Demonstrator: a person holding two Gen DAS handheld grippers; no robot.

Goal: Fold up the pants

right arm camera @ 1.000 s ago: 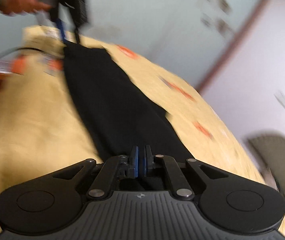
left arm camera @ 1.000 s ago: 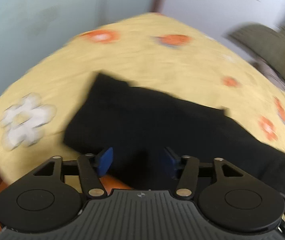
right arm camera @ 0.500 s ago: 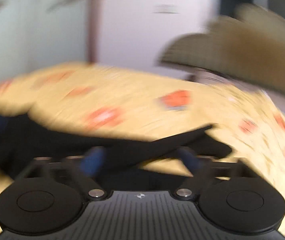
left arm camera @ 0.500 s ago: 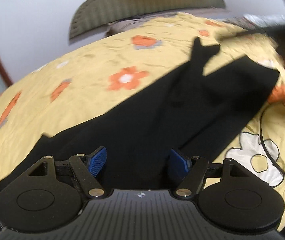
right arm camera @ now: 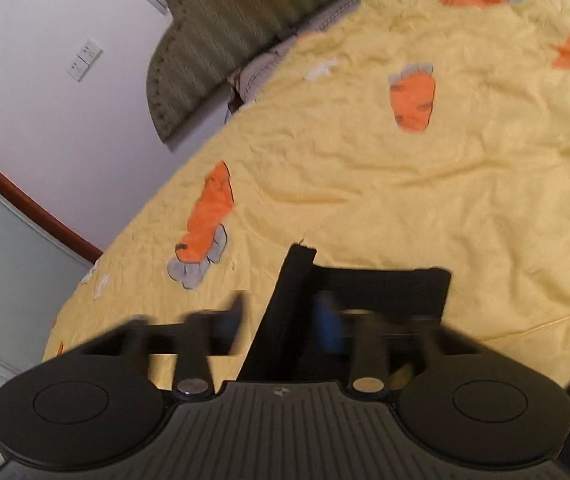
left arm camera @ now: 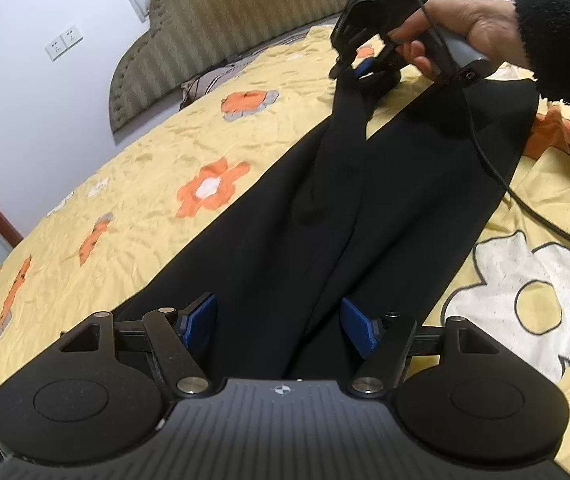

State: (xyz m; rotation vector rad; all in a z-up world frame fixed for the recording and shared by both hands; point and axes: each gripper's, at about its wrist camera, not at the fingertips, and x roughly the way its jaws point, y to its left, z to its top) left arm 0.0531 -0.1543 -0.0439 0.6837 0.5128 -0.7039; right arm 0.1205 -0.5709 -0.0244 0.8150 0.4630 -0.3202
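Note:
Black pants point(left arm camera: 365, 200) lie lengthwise on a yellow flowered bedspread point(left arm camera: 145, 184). My left gripper point(left arm camera: 279, 322) is open, low over the near end of the pants, one blue pad on each side of a fold ridge. In the left wrist view my right gripper point(left arm camera: 355, 70) is at the far end, where a strip of black cloth rises up to its fingers. In the right wrist view the right gripper point(right arm camera: 281, 320) is blurred, its fingers apart, with a raised black cloth edge point(right arm camera: 285, 304) between them.
An olive striped headboard point(left arm camera: 225, 24) and a white wall with sockets point(left arm camera: 63, 42) stand behind the bed. A black cable point(left arm camera: 525, 200) runs from the right gripper across the bedspread. A person's hand in a black sleeve point(left arm camera: 557, 36) holds the right gripper.
My right gripper went from shut to fingers apart and swung to the far end of the pants. My left gripper stayed open and turned to look along the length of the pants.

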